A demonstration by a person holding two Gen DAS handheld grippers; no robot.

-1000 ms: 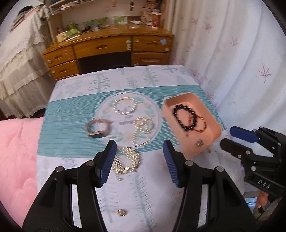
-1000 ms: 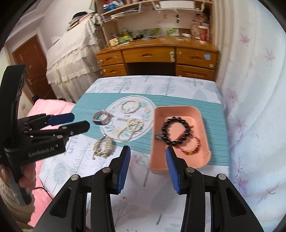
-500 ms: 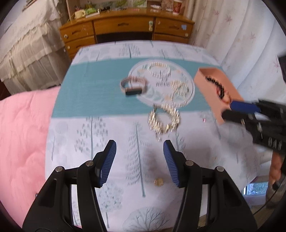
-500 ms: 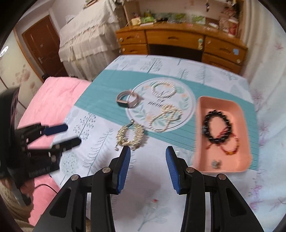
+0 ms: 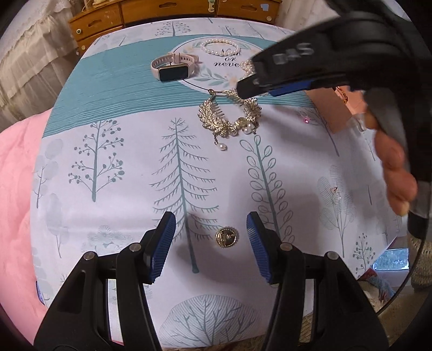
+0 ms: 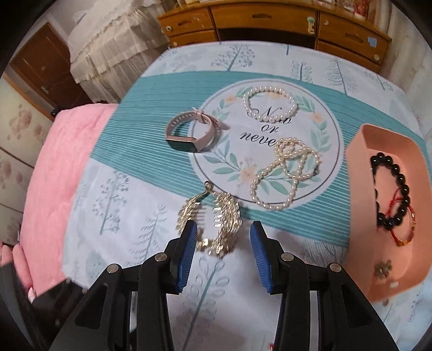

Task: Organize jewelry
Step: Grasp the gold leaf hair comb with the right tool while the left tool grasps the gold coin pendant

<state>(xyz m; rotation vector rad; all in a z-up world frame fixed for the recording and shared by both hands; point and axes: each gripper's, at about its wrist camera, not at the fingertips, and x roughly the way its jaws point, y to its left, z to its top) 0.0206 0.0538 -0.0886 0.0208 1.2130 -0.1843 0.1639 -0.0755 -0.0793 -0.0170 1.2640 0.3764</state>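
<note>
My left gripper (image 5: 209, 243) is open low over the tablecloth, and a small round gold piece (image 5: 226, 237) lies between its fingers. My right gripper (image 6: 221, 249) is open just above a gold leaf bracelet (image 6: 213, 216), which lies between its fingers; that bracelet also shows in the left wrist view (image 5: 229, 116). A pink smartwatch (image 6: 193, 132), a pearl bracelet (image 6: 270, 104) and a pearl strand (image 6: 289, 172) lie on the cloth. A pink tray (image 6: 356, 167) at the right holds a black bead bracelet (image 6: 392, 194) and a red string bracelet (image 6: 405, 226).
A small pink gem (image 5: 306, 120) and a tiny charm (image 5: 334, 190) lie on the cloth at the right. A pink quilt (image 6: 51, 172) lies left of the table. A wooden desk (image 6: 270, 19) stands behind it. A small flower-shaped piece (image 6: 383, 267) sits in the tray.
Both grippers have dropped lower and nearer the cloth. The left one now frames the gold round piece; the right one has moved left from the tray to the gold leaf bracelet.
</note>
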